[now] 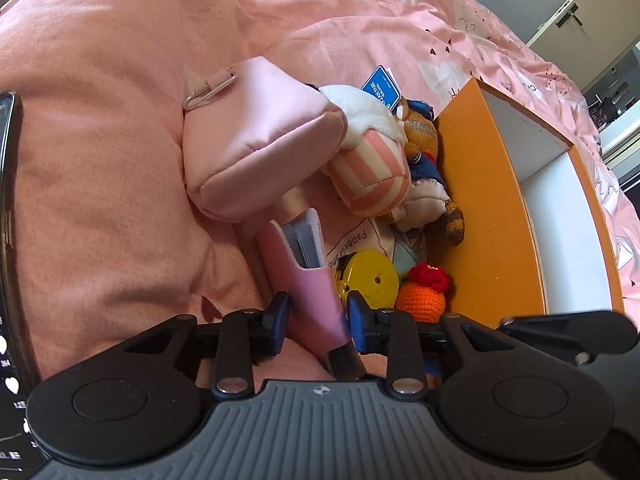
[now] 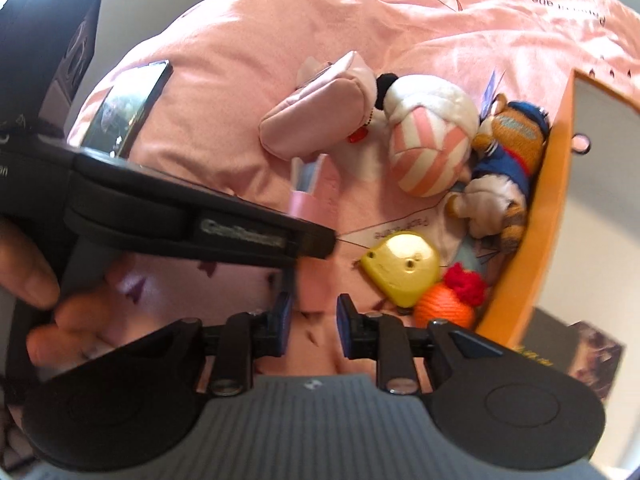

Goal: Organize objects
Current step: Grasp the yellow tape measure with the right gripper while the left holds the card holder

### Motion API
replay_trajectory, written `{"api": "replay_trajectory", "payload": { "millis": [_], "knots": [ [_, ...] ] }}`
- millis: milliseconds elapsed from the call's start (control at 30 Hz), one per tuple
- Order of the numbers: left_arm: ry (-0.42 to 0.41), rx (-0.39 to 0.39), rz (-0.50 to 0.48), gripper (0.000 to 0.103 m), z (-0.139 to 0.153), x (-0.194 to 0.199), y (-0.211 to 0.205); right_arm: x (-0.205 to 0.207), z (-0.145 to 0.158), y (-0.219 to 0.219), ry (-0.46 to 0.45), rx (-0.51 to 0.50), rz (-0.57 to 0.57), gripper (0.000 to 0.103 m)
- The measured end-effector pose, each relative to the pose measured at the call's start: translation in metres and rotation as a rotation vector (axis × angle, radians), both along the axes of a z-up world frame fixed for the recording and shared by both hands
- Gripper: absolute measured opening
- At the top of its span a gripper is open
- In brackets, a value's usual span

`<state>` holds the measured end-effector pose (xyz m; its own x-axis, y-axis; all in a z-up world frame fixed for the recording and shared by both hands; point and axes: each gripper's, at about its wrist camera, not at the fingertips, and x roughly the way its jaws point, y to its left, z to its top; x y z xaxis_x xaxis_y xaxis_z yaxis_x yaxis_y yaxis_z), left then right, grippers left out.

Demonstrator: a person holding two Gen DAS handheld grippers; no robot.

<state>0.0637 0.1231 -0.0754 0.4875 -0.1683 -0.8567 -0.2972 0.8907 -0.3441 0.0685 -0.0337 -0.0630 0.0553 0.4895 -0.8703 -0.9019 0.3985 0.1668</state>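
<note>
Pink comb case [image 1: 316, 300] on pink bedspread [image 1: 100, 160], beside yellow tape measure [image 1: 370, 280]: clenched in left claw [image 1: 318, 322]. Right claw [image 2: 312, 322]: released, empty, nearby.

Each claw is matt black: two round pivot discs flank a ribbed grey housing with a small emblem at its centre. Flat black link bars, pinned with silver screws, run to two blue finger pads on the left claw [image 1: 318, 322] and the right claw [image 2: 312, 322], which shows the other's long black body with raised lettering
</note>
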Motion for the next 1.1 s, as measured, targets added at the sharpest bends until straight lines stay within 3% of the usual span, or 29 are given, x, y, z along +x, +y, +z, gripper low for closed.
{"api": "replay_trajectory", "payload": {
  "millis": [167, 300, 433, 567, 633, 900, 1100],
  "knots": [
    [-0.022, 0.045, -0.048, 0.029, 0.01, -0.003, -0.003, 0.011, 0.016, 0.001, -0.07, -0.031, 0.064, 0.026],
    [-0.052, 0.108, -0.077, 0.026, 0.021, -0.003, -0.004, 0.021, 0.021, 0.014, -0.146, -0.103, 0.171, 0.044],
    [-0.034, 0.092, -0.075, 0.026, 0.013, 0.001, 0.001, 0.027, 0.007, 0.042, -0.211, -0.224, 0.322, 0.05],
    [-0.036, 0.074, -0.067, 0.026, 0.008, 0.0, 0.004, 0.033, -0.014, 0.069, -0.192, -0.327, 0.425, 0.054],
    [-0.038, 0.063, -0.063, 0.026, 0.007, 0.0, 0.006, 0.035, -0.025, 0.08, -0.192, -0.366, 0.459, 0.061],
    [-0.043, 0.03, -0.063, 0.026, 0.001, -0.001, 0.013, 0.045, -0.058, 0.108, -0.182, -0.491, 0.497, 0.062],
    [-0.045, 0.025, -0.065, 0.025, 0.0, -0.001, 0.014, 0.05, -0.062, 0.111, -0.169, -0.501, 0.483, 0.054]
  ]
}}
